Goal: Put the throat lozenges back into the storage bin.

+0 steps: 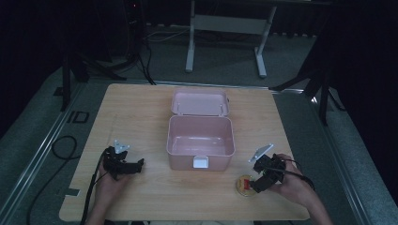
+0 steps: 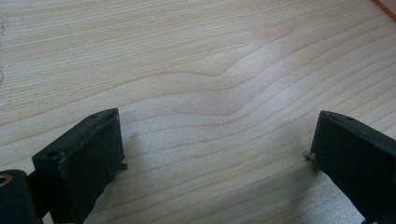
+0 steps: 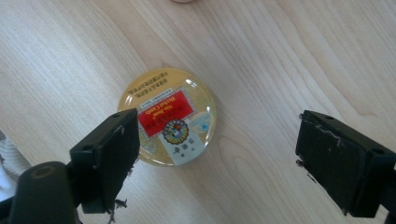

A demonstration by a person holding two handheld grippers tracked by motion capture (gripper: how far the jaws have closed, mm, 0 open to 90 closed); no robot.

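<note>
A pink box stands open at the table's middle, its lid folded back behind it. A round yellow tin with a red label lies flat on the wood to the box's front right; the same yellow tin sits in the right gripper view partly under the left jaw. My right gripper hovers just over the tin, open, with nothing between the jaws. My left gripper rests near the table's front left, open over bare wood.
The wooden table has edges on all sides in the high view. A cable trails from the left gripper off the front edge. Behind the table stand a white desk frame and dark stands on the floor.
</note>
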